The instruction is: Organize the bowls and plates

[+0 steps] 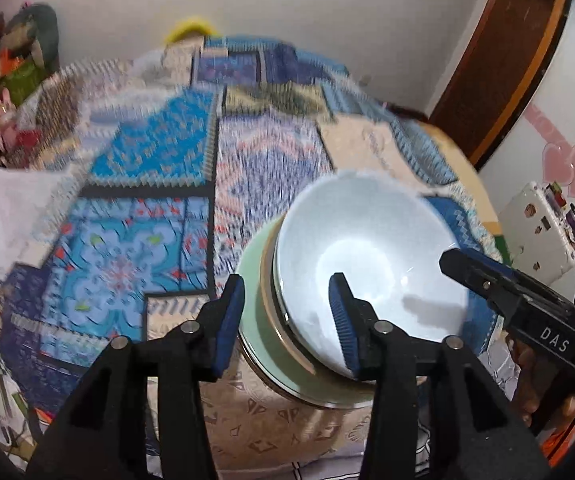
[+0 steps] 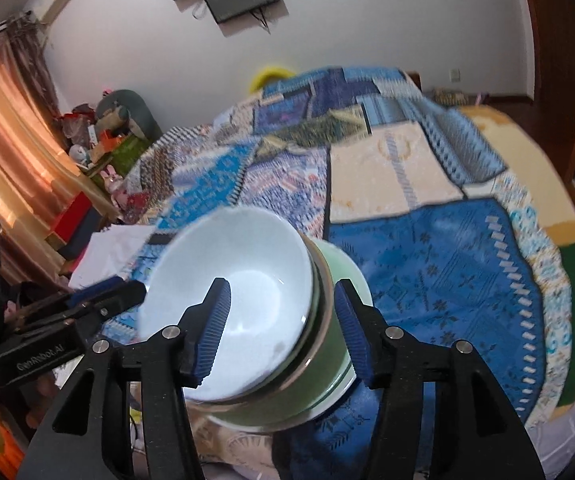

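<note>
White bowl nesting on the green plate, stack sitting near the quilt's front edge. Left gripper and right gripper straddling opposite rims, jaws apart, pads not pressing, likely letting the stack settle.

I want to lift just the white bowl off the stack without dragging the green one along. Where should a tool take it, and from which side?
Take the white bowl by its rim, one finger inside and one outside, coming from above. It sits nested in the green bowl, so its lower wall is hidden; only the rim band stands proud. Either side probably works: the left tool and right tool already straddle opposite edges.
</note>
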`<state>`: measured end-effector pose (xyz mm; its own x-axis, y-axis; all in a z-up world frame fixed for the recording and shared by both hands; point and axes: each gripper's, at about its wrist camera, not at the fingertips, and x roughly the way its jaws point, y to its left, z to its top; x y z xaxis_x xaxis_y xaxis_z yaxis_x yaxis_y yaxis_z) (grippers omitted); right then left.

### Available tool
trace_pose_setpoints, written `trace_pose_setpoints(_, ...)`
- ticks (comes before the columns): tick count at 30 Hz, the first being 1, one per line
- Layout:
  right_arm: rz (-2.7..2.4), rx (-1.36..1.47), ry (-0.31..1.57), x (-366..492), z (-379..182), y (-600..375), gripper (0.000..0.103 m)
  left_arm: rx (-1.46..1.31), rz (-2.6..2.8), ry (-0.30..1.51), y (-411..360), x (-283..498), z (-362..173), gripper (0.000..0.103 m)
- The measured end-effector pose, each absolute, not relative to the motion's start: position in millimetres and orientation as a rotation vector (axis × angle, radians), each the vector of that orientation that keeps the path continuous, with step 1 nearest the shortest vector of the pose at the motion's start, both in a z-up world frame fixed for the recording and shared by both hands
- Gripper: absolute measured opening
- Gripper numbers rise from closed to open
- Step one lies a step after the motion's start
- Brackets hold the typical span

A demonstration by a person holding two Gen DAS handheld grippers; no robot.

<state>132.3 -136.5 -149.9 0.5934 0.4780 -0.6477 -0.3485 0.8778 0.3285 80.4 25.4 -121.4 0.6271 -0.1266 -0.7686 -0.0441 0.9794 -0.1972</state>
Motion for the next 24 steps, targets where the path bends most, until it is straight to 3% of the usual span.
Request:
trace_pose_setpoints(3, 0.502, 0.160, 0.738, 120, -130, -137, 0.053, -0.181, -0.043, 0.789, 22, 64, -94, 0.054)
trace_pose_setpoints(12, 0.521, 0.093, 0.491, 71, -69, -139, 0.077, -0.180, -0.049, 0.533, 18, 15, -24, 0.071)
trace_pose_setpoints(20, 0.528, 0.059, 0.350, 42, -42, -140, 0.094, -0.123, -0.013, 0.341, 12, -26, 7, 0.098)
trace_pose_setpoints(24, 0.525, 0.051, 0.295, 34, -37, -138, 0.103, -0.110, -0.005, 0.284, 11, -40, 14, 0.102)
